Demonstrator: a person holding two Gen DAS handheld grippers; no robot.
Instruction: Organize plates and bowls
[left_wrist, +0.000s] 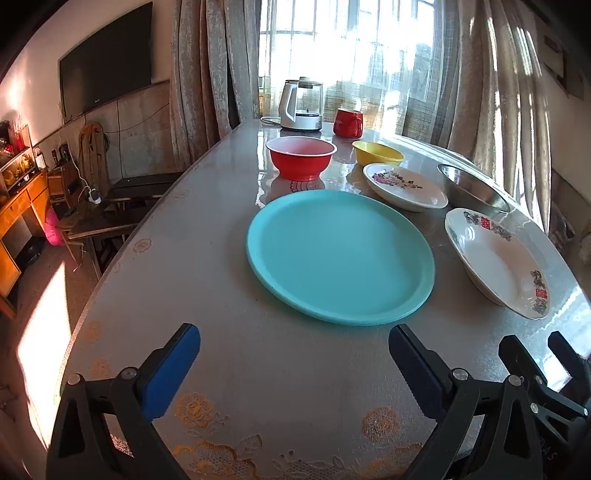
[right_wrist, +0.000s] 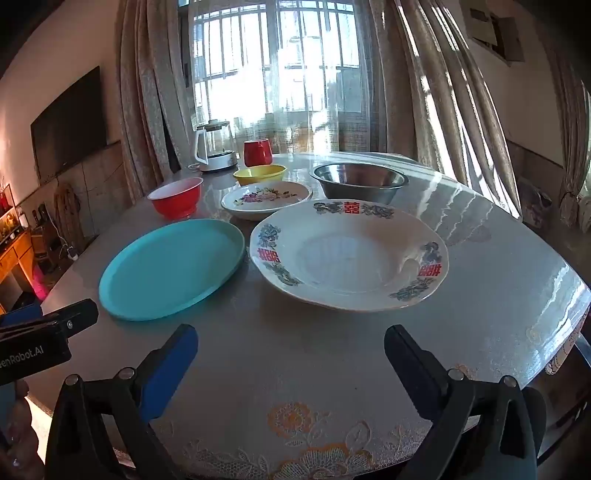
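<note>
1. The left gripper (left_wrist: 293, 363) hovers over the near edge of the grey glossy table (left_wrist: 229, 369), its blue-padded fingers (left_wrist: 173, 369) spread wide with nothing between them. The right gripper (right_wrist: 291, 363) hovers beside it, also spread wide and holding nothing.
2. Nothing is stacked yet; every dish lies separately. The flat round turquoise plastic plate (left_wrist: 340, 254) sits near the middle, closest to the left gripper. The large white deep ceramic plate with red characters on its rim (right_wrist: 349, 254) lies just beside it, toward the table's right edge, in front of the right gripper.
3. Farther toward the window edge stand the red plastic bowl (left_wrist: 301, 157), the yellow plastic bowl (left_wrist: 377, 152), the small white floral dish (left_wrist: 404, 186) and the stainless steel bowl (right_wrist: 359, 181).
4. Risk: the turquoise plate lies flat with a low rim, so fingers may slide over it or push it into the white plate instead of getting under the lip.
5. Risk: the tabletop looks slick, so a nudged ceramic plate could skate toward the right edge and fall.
6. Risk: pinching the white plate only at its sloped rim could let it tilt and slip out.
7. Risk: reaching for the far bowls means passing over the nearer dishes; a low approach could clip the floral dish, or the glass kettle (left_wrist: 301, 105) and red mug (left_wrist: 348, 122) behind.
</note>
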